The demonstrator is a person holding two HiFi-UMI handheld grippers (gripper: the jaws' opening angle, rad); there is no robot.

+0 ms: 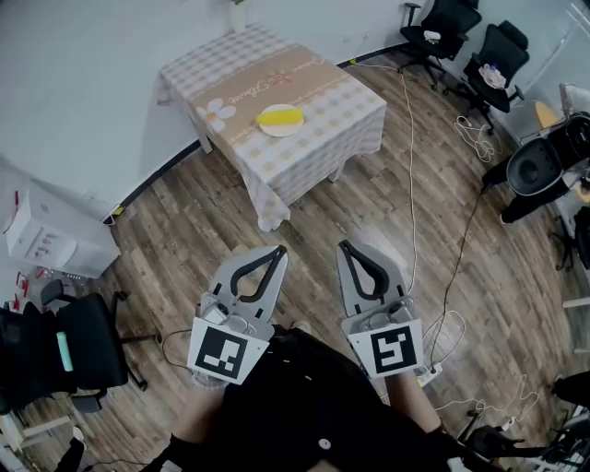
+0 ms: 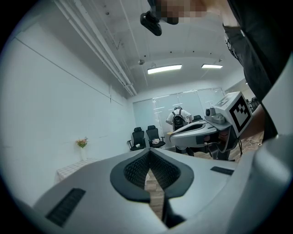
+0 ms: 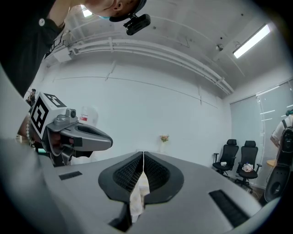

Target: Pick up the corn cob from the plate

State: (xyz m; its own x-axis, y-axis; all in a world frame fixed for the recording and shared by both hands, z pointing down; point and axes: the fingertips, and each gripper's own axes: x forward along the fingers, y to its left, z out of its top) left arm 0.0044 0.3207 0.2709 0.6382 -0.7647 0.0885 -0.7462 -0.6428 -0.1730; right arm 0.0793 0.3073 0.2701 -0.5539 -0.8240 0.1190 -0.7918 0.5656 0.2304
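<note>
Corn cob point(image 1: 280, 116) is lying lengthwise on a pale round plate point(image 1: 279, 132), yellow against the dish. The plate is sitting near the middle of a small table point(image 1: 343, 109) that is wearing a checked cloth with a tan band and a daisy print. The table is standing by the white wall, well apart from both tools, with bare plank floor point(image 1: 175, 230) between them.

Left gripper point(image 1: 279, 249) is pointing level toward the table, its jaws meeting at the tips with nothing between them. Its own view is confirming this: the ribbed pads are pressing together and only floor is showing through the slot below. Right gripper point(image 1: 344, 245) is hanging just beside it, angled slightly down. Its jaws are likewise together and holding nothing.

Marker cubes are facing the head camera at the rear of each tool, close to the person's dark clothing. Neither tool is touching the cob, the plate or the table.

A white cable point(image 1: 411, 175) is trailing across the floor right of the table. Black office chairs point(image 1: 450, 26) are standing in the far corner. A small vase of flowers point(image 3: 164, 138) is showing against the wall in the right gripper view.
</note>
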